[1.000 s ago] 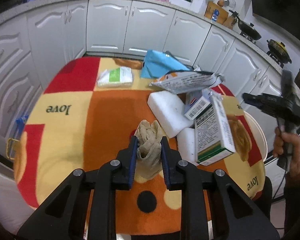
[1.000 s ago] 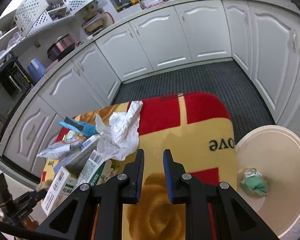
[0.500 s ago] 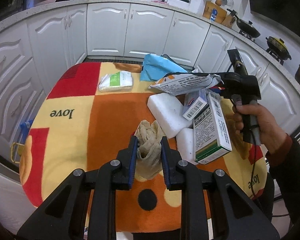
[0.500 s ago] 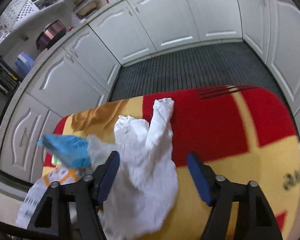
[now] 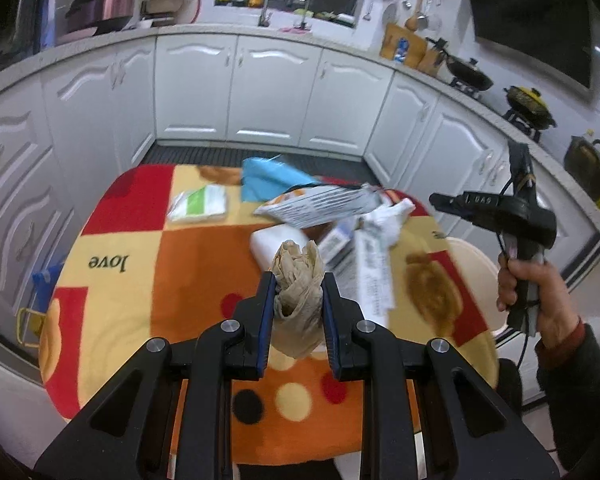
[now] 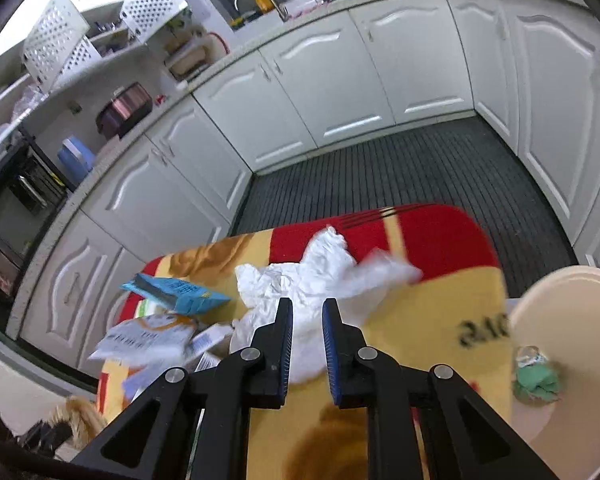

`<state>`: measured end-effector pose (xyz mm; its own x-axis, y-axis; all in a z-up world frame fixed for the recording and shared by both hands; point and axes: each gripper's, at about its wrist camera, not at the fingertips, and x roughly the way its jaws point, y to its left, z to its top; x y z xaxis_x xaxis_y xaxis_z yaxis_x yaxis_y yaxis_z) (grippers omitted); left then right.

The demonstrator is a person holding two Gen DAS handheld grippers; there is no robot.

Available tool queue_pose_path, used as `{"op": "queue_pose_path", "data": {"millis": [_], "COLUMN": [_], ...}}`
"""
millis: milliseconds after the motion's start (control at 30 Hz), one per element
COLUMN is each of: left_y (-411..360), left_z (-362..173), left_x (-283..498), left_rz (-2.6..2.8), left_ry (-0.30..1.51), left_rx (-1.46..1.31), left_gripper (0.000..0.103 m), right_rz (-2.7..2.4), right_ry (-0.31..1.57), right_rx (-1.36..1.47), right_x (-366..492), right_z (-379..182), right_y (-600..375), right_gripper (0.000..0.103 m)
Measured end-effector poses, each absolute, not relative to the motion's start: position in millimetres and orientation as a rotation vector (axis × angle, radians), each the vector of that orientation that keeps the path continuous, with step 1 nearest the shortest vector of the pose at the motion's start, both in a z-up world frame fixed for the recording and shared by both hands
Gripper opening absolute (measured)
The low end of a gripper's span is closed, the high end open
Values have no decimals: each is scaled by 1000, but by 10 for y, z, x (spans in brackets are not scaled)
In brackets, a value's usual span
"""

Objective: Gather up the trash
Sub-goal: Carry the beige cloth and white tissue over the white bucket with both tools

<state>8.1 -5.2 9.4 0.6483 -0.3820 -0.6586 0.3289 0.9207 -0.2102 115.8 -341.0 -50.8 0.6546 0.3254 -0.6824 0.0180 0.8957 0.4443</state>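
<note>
Both tilted downward, the left gripper clamps brown crumpled paper and the right gripper pinches white tissue.

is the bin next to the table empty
No: in the right wrist view a crumpled green wad with a bit of wrapper already lies inside the cream bin.

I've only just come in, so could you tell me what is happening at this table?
A person is clearing trash off the table with two tools. The left hand-held gripper is shut on a crumpled brown paper wad. The right hand-held gripper has just closed on crumpled white paper. A cream bin beside the table already holds green trash.
</note>
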Motion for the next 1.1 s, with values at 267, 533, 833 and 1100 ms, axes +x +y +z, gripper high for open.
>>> {"op": "queue_pose_path", "data": {"millis": [267, 533, 833, 1100], "left_y": [-224, -286, -388, -703], "left_z": [205, 96, 128, 207], "left_x": [-44, -1, -44, -136], "left_rz": [-438, -442, -478, -551], "left_ry": [748, 785, 776, 771], "left_rx": [-51, -44, -51, -42], "left_gripper": [20, 20, 20, 20], "right_rz": [133, 100, 100, 113], "right_ry": [928, 995, 939, 853], "right_rx": [444, 307, 308, 358], "right_x": [1230, 1832, 1570, 795], "right_z": [-726, -1050, -852, -501], "right_y": [-3343, -2875, -3245, -3793], "right_gripper": [76, 76, 13, 13]}}
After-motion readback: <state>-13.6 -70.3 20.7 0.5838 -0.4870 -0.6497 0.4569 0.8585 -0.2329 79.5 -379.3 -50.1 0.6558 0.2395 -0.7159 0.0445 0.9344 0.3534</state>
